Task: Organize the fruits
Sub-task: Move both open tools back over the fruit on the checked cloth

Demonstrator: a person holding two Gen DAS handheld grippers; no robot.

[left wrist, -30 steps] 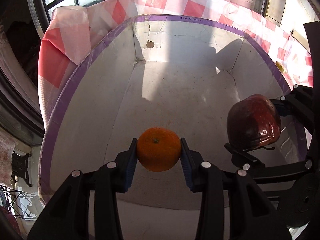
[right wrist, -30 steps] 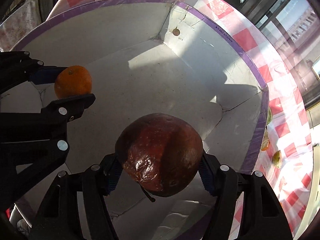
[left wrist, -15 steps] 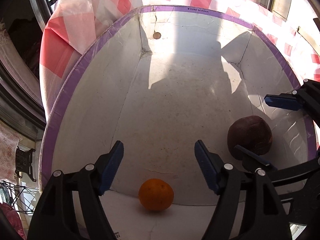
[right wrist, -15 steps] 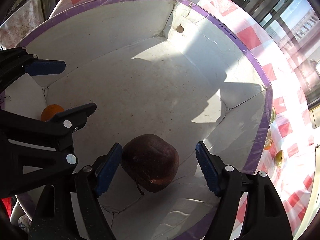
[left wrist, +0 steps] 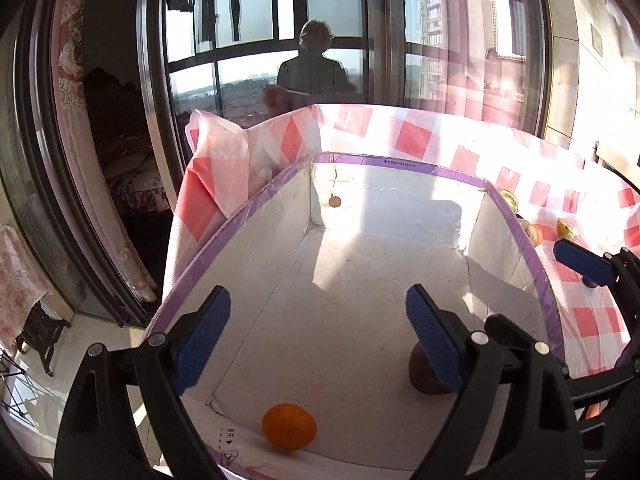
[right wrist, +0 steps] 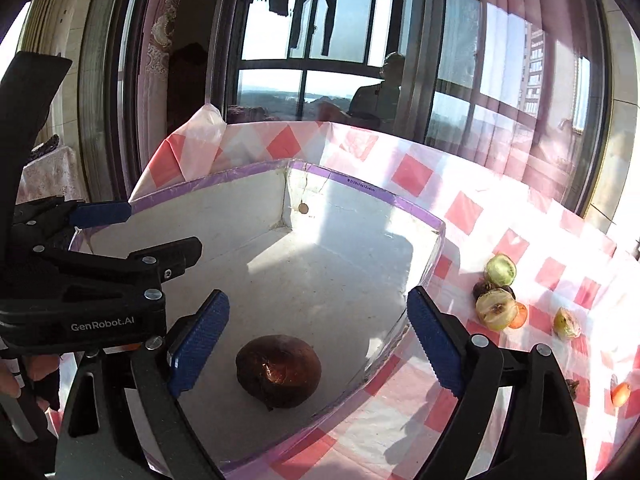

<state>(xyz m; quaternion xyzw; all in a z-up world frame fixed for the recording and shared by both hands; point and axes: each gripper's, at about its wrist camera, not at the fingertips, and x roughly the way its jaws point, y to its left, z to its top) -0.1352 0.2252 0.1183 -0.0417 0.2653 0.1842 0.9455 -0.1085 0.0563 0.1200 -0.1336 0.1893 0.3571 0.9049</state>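
Orange (left wrist: 289, 426) and dark red fruit (right wrist: 278, 371), both lying on the floor of a white box (left wrist: 360, 184) with purple-taped rim; the orange sits at the near wall, the red fruit well apart from it toward the box's right side. Left gripper (left wrist: 318, 336) and right gripper (right wrist: 318, 338) are raised above the box, each with blue pads spread wide and holding nothing. One second ago each gripper was clamped on its fruit low inside the box; half a second ago both had let go, and both have since drawn up and back. The box rests on a red-and-white checked cloth (right wrist: 480, 216), where cut fruit pieces (right wrist: 498, 294) lie near its right wall. Behind stands a window (right wrist: 312, 56) with a person's reflection.
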